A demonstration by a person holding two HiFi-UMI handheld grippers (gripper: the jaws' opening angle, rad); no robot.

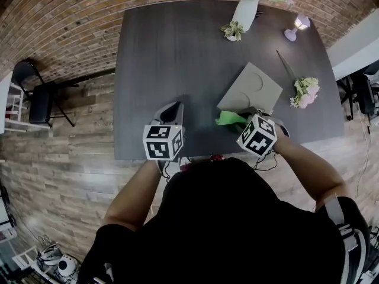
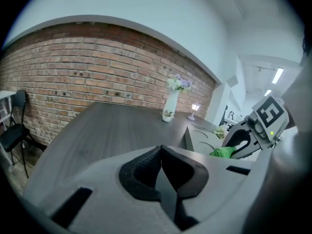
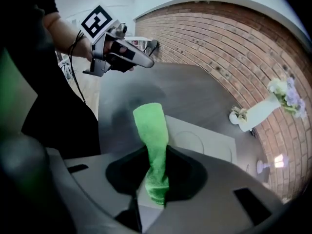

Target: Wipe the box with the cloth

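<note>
Right tool (image 3: 155, 182) pinches the green cloth (image 3: 151, 126), which sits at the box's (image 1: 251, 87) 7 o'clock edge. Left tool (image 2: 161, 172) is pressed together and empty, over the bench (image 1: 160, 58) at the box's 8 o'clock.

The scene was evenly lit from ceiling strips (image 2: 277, 75). Edges were bent and darkened by wide-angle lenses. Near foregrounds were blurred.

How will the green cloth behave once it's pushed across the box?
Probably floppy: the green cloth twists and narrows where the right claw pinches it. Likely light: its free end sticks out past the claw unsupported. On the box, whose top looks smooth, it may bunch rather than slide flat.
</note>
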